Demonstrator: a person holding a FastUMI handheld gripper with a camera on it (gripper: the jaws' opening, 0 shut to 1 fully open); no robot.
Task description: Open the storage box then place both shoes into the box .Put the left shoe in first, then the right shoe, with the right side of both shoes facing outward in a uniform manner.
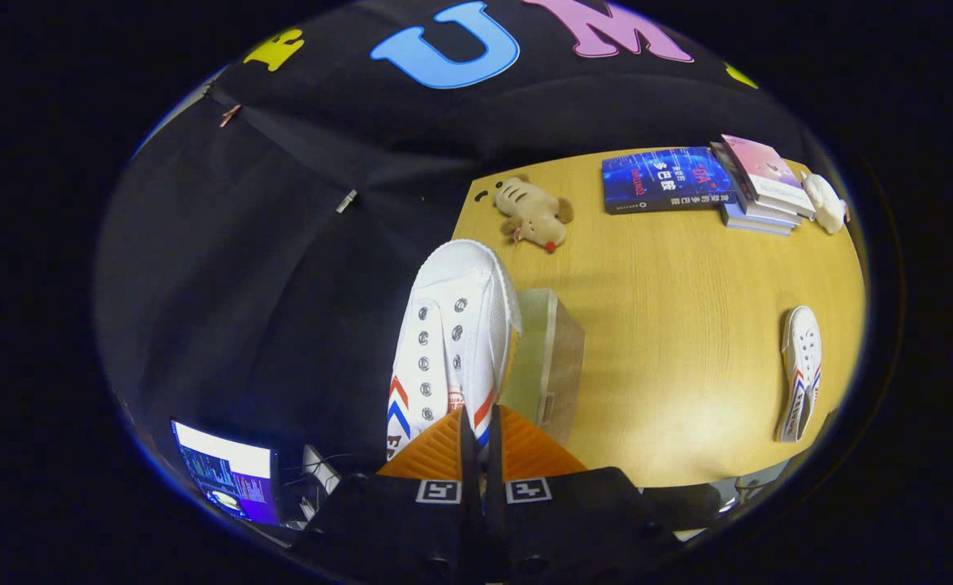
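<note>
My gripper (476,418) is shut on a white canvas shoe (452,325) with red and blue chevrons on its side. I hold it by the heel end, toe pointing away, lifted over the left edge of the wooden table (687,325). Just right of the shoe and below it stands the translucent storage box (549,357); I cannot tell whether it is open. The second white shoe (801,374) lies on its side on the table, far off to the right of the fingers.
A plush toy (534,213) lies beyond the box. A blue book (664,180), a stack of books (760,187) and a small white object (825,203) sit at the table's far right. A lit monitor (228,471) stands low to the left, off the table.
</note>
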